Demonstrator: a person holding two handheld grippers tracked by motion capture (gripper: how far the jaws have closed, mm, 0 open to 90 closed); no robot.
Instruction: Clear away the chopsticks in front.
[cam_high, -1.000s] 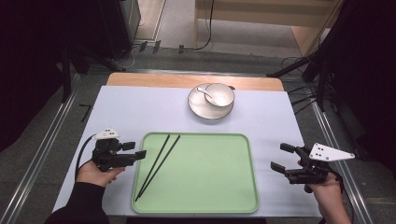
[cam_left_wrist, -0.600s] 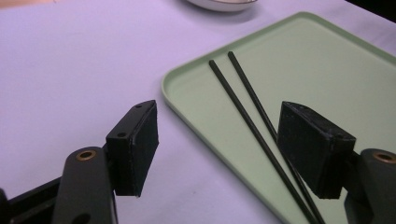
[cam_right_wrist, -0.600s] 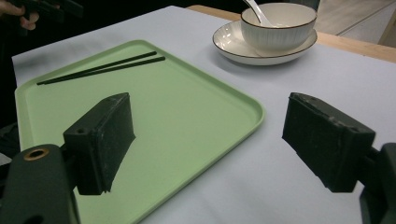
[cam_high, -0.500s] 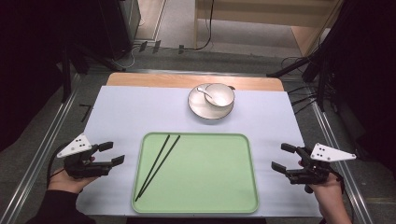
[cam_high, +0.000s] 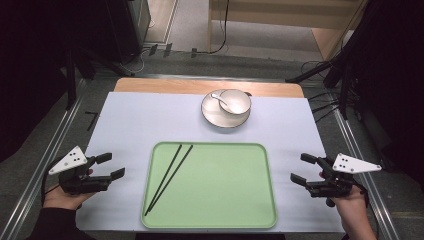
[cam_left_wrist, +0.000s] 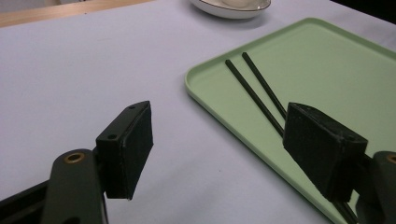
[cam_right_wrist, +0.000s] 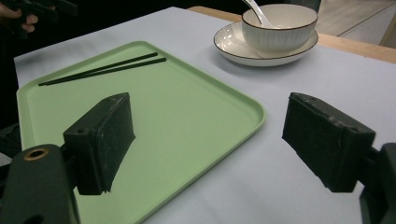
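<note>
2 chopsticks, 1 tray, 1 bowl, 1 plate, 1 spoon

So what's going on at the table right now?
A person holds a claw in each hand. The left claw sits left of the green tray, jaws having just opened, nothing between them. The black chopsticks lie on the tray. The right claw waits open on the right. Bowl sits on its plate behind.

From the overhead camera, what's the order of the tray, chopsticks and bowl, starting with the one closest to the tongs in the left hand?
1. Tray: its left edge lies just right of the left tongs.
2. Chopsticks: on the tray's left part, a little farther in.
3. Bowl: on a plate at the table's far side, farthest.
</note>
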